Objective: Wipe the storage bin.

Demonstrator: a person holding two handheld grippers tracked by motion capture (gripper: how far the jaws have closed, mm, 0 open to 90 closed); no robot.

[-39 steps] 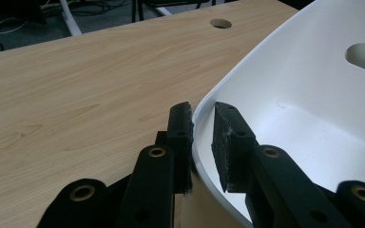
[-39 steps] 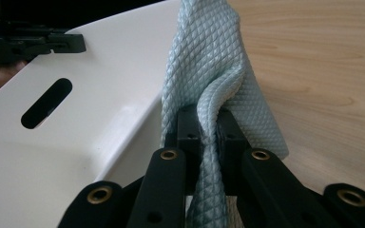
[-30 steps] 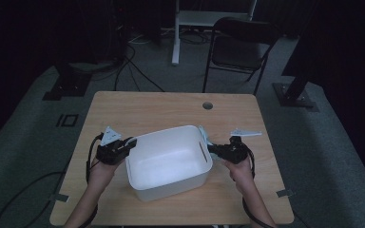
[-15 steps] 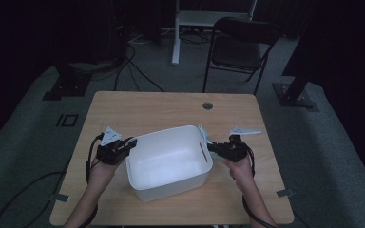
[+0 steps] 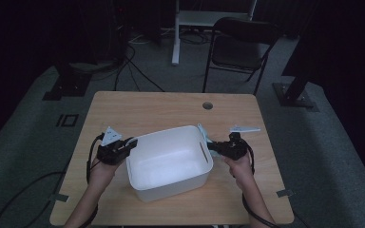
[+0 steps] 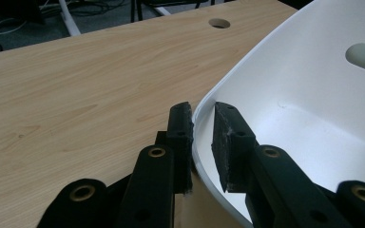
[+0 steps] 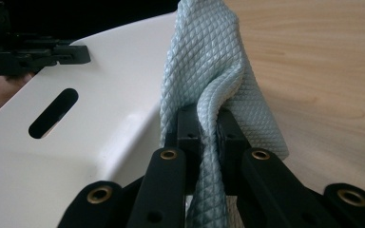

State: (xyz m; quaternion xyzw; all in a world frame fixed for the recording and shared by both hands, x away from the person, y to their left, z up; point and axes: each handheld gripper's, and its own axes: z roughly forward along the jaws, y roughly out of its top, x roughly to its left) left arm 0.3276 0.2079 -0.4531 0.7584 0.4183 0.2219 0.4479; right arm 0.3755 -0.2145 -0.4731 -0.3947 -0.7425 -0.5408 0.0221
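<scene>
A white plastic tub [image 5: 166, 164] sits in the middle of the wooden table [image 5: 147, 109], a handle slot in its end wall. My left gripper [image 5: 132, 141] is at the tub's left rim. In the left gripper view its jaws [image 6: 202, 111] straddle that rim [image 6: 304, 95], one pad outside and one inside, shut on it. My right gripper [image 5: 211, 145] is at the tub's right side, shut on a light blue quilted cloth [image 5: 203, 133]. In the right gripper view the cloth [image 7: 204, 61] bunches up between the jaws [image 7: 209, 116] and leans against the tub's wall [image 7: 100, 133].
A round cable hole [image 5: 207, 105] is in the table's far side. Behind the table stand a dark folding chair [image 5: 240, 47] and a white desk frame [image 5: 176, 33]. Black stand bases and cables lie on the grey floor.
</scene>
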